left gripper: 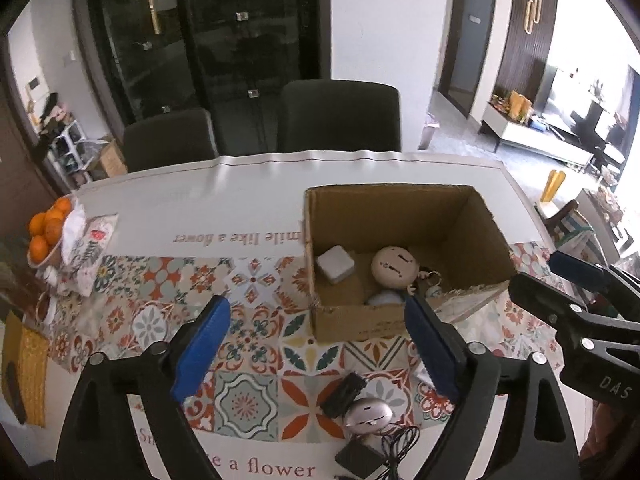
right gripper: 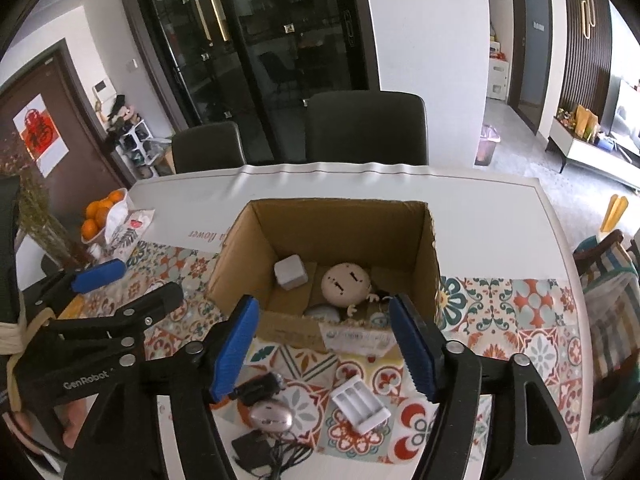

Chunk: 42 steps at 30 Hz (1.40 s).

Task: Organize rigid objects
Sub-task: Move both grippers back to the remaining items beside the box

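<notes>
An open cardboard box (right gripper: pixel 336 220) stands on the table (left gripper: pixel 160 200), on a cloth with colourful tile patterns (left gripper: pixel 248 280). Inside the box lie a small grey-white cube with rounded corners (right gripper: pixel 291 272), a round beige doll head with a simple face (right gripper: pixel 346 282) and, just beside it near the front wall, a pale bluish round thing (right gripper: pixel 322 313) that is partly hidden. A white label (right gripper: pixel 356 338) is stuck on the front wall of the box.

In front of the box, outside it, several objects lie on the cloth: a silver computer mouse (right gripper: pixel 271 418), a small black device (right gripper: pixel 260 388) touching it on the far side, a black adapter with a tangled cable (right gripper: pixel 250 448) on the near side, and a white battery holder with three slots (right gripper: pixel 360 402) a little to the right of the mouse.

The left gripper (left gripper: pixel 316 348) is above these objects, its blue jaws wide apart and holding nothing. The right gripper (right gripper: pixel 324 346) is near the front wall of the box, its jaws also wide apart and empty. The two grippers are close side by side.

At the left edge of the table there is a bowl of oranges (left gripper: pixel 46 230) and a printed pouch (left gripper: pixel 90 248). Two dark chairs (left gripper: pixel 340 116) stand behind the table, in front of black glass doors (left gripper: pixel 200 40).
</notes>
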{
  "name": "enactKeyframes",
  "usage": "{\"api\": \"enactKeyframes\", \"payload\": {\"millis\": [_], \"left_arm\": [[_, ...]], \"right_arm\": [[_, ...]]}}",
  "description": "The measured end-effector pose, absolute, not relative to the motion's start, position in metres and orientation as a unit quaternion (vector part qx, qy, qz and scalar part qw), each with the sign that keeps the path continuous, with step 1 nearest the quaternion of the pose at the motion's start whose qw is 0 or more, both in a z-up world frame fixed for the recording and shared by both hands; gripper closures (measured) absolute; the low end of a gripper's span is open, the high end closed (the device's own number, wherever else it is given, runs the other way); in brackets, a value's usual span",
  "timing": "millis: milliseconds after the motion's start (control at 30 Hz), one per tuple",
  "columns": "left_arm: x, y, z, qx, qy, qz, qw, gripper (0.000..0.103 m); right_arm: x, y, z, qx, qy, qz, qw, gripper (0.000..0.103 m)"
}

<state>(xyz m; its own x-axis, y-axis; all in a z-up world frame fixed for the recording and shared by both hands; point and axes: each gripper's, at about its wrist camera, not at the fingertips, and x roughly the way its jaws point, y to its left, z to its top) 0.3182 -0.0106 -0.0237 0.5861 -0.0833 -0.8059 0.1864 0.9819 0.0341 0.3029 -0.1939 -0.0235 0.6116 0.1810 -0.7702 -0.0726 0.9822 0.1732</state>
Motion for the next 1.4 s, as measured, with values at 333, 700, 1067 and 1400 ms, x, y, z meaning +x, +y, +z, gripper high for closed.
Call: {"api": "enactKeyframes", "payload": {"millis": [333, 700, 1067, 1400], "left_arm": [[0.291, 0.011, -0.036, 0.053, 0.457, -0.044, 0.887, 0.009], [0.271, 0.042, -0.064, 0.039, 0.483, -0.007, 0.875, 0.008], [0.249, 0.067, -0.097, 0.023, 0.508, 0.021, 0.861, 0.008], [0.234, 0.079, -0.136, 0.013, 0.549, 0.013, 0.835, 0.008]], "right_arm": [[0.281, -0.180, -0.040, 0.060, 0.450, 0.082, 0.887, 0.031], [0.269, -0.152, -0.066, 0.042, 0.466, 0.100, 0.878, 0.023], [0.263, -0.127, -0.103, 0.024, 0.501, 0.122, 0.857, 0.021], [0.256, -0.109, -0.136, 0.011, 0.533, 0.142, 0.834, 0.021]]}}
